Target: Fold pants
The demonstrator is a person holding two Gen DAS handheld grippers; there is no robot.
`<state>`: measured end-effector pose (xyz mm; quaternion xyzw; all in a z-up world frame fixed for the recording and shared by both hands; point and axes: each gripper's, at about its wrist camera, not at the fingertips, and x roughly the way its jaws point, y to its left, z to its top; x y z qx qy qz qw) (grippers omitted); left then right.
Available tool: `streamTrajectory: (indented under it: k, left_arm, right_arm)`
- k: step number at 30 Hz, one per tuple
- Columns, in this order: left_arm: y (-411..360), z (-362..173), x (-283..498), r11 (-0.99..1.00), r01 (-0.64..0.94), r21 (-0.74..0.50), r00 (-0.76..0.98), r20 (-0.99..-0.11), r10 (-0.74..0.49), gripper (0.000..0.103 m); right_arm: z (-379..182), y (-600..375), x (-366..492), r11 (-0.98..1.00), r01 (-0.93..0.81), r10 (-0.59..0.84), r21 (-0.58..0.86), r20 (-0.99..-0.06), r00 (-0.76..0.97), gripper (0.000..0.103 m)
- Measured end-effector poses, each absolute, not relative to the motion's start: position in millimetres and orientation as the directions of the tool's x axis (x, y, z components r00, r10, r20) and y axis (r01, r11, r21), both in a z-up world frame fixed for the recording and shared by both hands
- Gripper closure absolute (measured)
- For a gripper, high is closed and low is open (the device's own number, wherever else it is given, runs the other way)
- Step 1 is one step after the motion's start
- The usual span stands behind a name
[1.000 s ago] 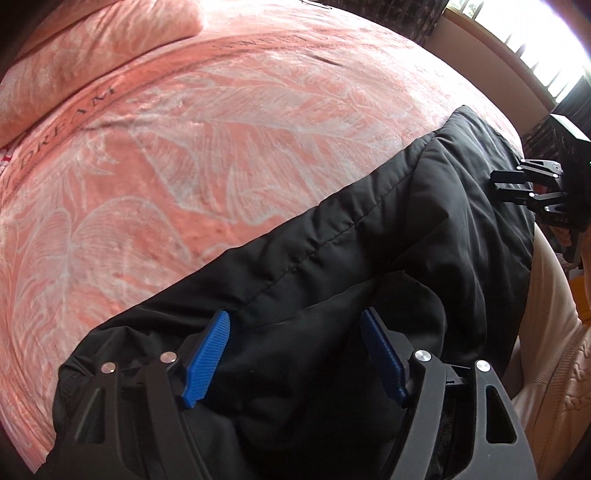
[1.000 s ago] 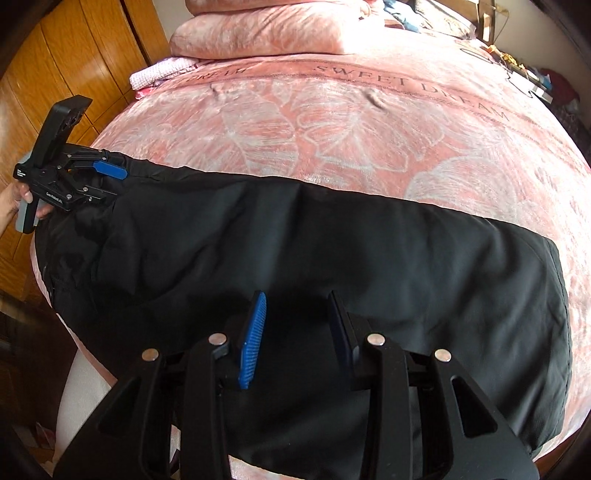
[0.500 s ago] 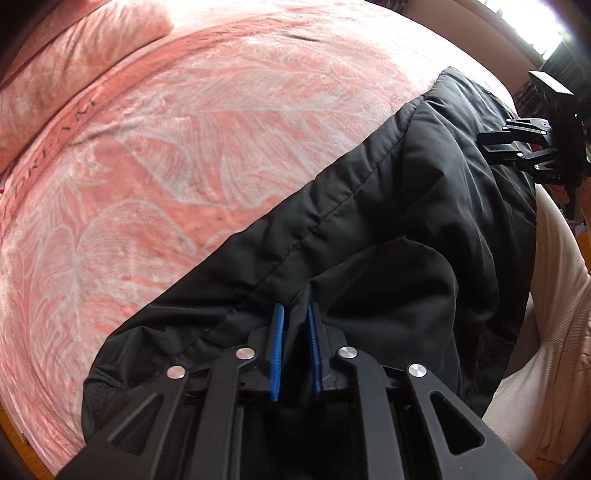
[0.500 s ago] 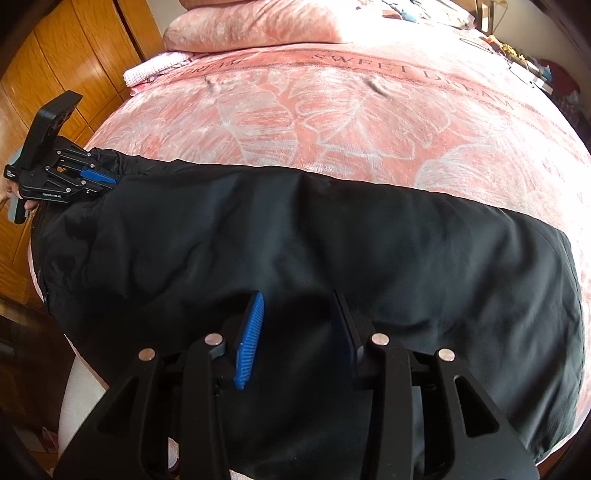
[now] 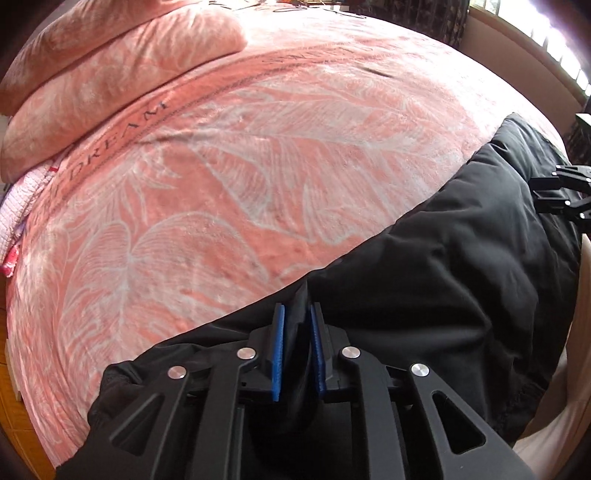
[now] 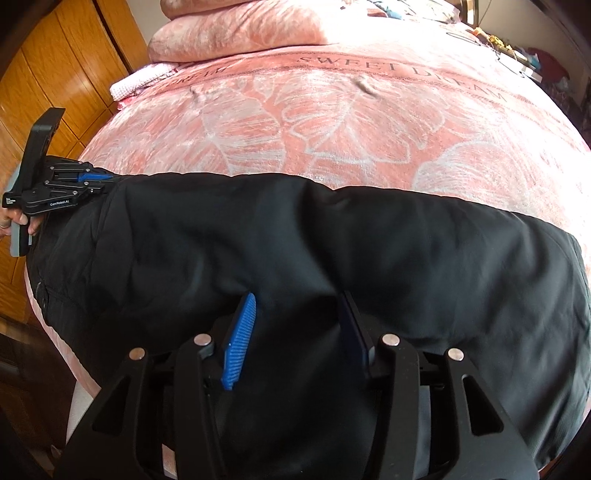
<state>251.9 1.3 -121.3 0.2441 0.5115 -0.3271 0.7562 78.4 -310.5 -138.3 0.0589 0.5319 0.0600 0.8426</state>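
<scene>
Fingers [image 5: 277,343] of the left gripper [image 5: 297,343], blue-padded, pinch a raised ridge of the black padded fabric pants [image 5: 443,288], which lie stretched sideways along the near edge of the pink leaf-patterned blanket [image 5: 221,166]. Wide apart, the right gripper [image 6: 295,332] hangs over the dark cloth, its blue ribbed pad [image 6: 240,339] and plain one straddling it without gripping. Beyond both, pink pillows [image 6: 251,29] sit far up the bed beside a wooden wardrobe [image 6: 55,74].

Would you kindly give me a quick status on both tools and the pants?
Left tool shut on pants, fabric pinched. Right tool open, fingers straddling the cloth. Pants lie lengthwise on pink blanket. Nothing in the way.
</scene>
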Motion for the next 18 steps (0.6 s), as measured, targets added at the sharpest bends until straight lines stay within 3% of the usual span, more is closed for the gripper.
streamTrajectory:
  k: [1, 2, 3, 4, 9, 18]
  left_arm:
    - [2.2, -117.8, 251.7, 0.694, 0.718, 0.042, 0.283, -0.929, -0.237, 0.067]
    - [6.0, -111.2, 249.2, 0.720, 0.691, 0.057, 0.318, -0.919, -0.233, 0.043]
    - [9.3, -103.0, 244.6, 0.739, 0.670, 0.071, 0.355, -0.905, -0.234, 0.027]
    - [11.6, -93.6, 238.0, 0.754, 0.652, 0.085, 0.390, -0.890, -0.236, 0.022]
    - [19.3, -61.8, 188.0, 0.846, 0.526, 0.090, 0.503, -0.835, -0.223, 0.018]
    - [60.4, -80.2, 151.2, 0.936, 0.337, 0.100, 0.533, -0.840, -0.102, 0.021]
  right_arm:
    - [-137.2, -311.3, 77.0, 0.986, -0.043, 0.163, 0.160, -0.890, 0.426, 0.056]
    - [-135.1, -312.6, 74.4, 0.987, -0.042, 0.156, 0.153, -0.889, 0.431, 0.056]
    - [-132.0, -314.9, 70.7, 0.988, -0.040, 0.150, 0.148, -0.885, 0.440, 0.056]
    - [-128.4, -317.5, 66.7, 0.988, -0.039, 0.152, 0.151, -0.880, 0.449, 0.056]
    - [-113.4, -322.7, 47.4, 0.974, -0.031, 0.212, 0.224, -0.858, 0.468, 0.056]
    - [-124.0, -296.0, 29.4, 0.969, -0.088, 0.248, 0.233, -0.876, 0.413, 0.056]
